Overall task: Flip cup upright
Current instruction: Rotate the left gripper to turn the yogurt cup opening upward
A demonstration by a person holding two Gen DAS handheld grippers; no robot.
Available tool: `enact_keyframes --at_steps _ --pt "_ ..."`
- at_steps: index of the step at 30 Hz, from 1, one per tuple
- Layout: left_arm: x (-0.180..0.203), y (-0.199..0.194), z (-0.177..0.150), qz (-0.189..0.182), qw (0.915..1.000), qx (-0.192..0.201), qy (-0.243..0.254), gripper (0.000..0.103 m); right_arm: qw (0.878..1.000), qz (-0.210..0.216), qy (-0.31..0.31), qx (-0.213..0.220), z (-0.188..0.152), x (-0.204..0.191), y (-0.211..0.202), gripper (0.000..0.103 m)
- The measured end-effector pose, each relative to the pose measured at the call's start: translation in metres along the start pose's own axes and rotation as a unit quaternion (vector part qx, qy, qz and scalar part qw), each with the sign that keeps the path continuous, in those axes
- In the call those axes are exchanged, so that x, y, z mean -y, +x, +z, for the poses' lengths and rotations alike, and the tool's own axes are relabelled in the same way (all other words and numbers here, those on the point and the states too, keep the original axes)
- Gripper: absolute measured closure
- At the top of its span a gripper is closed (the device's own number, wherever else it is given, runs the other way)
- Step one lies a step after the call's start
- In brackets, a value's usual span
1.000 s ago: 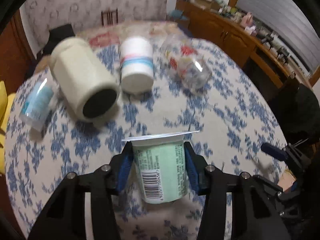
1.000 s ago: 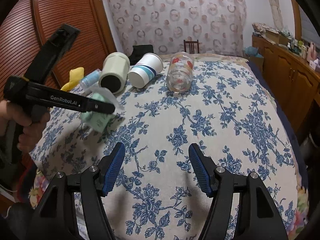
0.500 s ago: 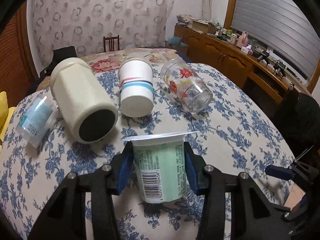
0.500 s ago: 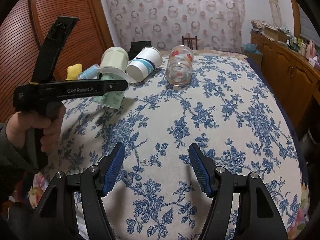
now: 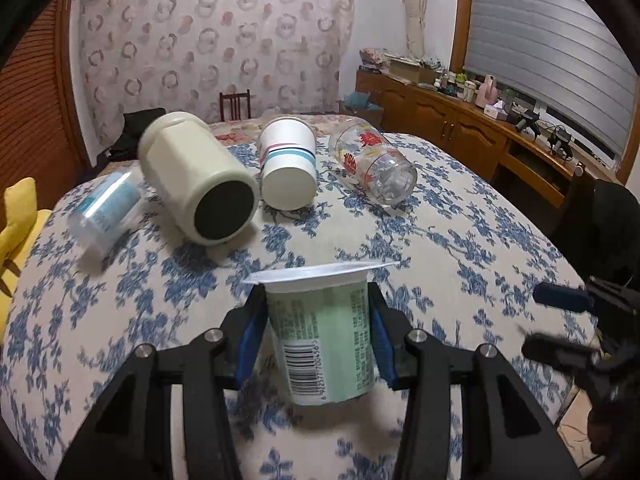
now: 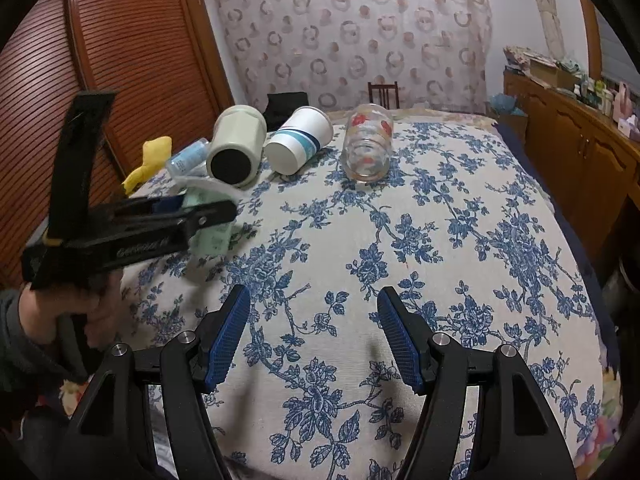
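Note:
My left gripper is shut on a green yogurt cup, rim up, held upright just above the flowered cloth. In the right wrist view the same cup sits in the left gripper at the left, its base close to the cloth. My right gripper is open and empty over the cloth's near middle.
Lying on their sides at the back are a cream jar, a paper cup with blue stripes, a printed glass and a small clear blue cup. A wooden sideboard runs along the right.
My left gripper has tilted level and lowered the yogurt cup toward the cloth, rim up. The right gripper has stayed open and in place.

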State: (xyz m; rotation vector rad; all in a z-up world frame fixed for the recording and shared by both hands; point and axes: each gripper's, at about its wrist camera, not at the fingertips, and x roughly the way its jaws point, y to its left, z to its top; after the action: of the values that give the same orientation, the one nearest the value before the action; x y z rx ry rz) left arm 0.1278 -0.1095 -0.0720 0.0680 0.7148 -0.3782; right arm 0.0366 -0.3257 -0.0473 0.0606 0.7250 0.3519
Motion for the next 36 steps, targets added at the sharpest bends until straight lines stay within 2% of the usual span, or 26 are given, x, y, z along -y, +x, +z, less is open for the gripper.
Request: enact_keyframes --at_steps 8,15,19,30,36 --pt "0.003 -0.028 -0.026 0.012 0.9997 0.019 0.002 0.057 1.000 0.003 0.007 0.001 -0.002 0.003 -0.002 0.035" --pt "0.002 -0.031 -0.022 0.019 0.9997 0.015 0.000 0.055 1.000 0.006 0.005 0.000 -0.001 -0.002 0.000 0.035" --pt "-0.002 -0.040 -0.035 0.023 0.9995 0.022 -0.005 0.054 1.000 0.006 0.004 0.000 -0.001 -0.002 0.000 0.035" --pt "0.002 -0.047 -0.060 0.017 0.9998 -0.007 0.000 0.054 1.000 0.010 0.001 -0.005 0.000 -0.009 0.005 0.035" --pt "0.006 -0.052 -0.055 0.013 0.9996 0.021 0.017 0.057 1.000 0.010 -0.004 -0.007 0.000 -0.011 0.007 0.035"
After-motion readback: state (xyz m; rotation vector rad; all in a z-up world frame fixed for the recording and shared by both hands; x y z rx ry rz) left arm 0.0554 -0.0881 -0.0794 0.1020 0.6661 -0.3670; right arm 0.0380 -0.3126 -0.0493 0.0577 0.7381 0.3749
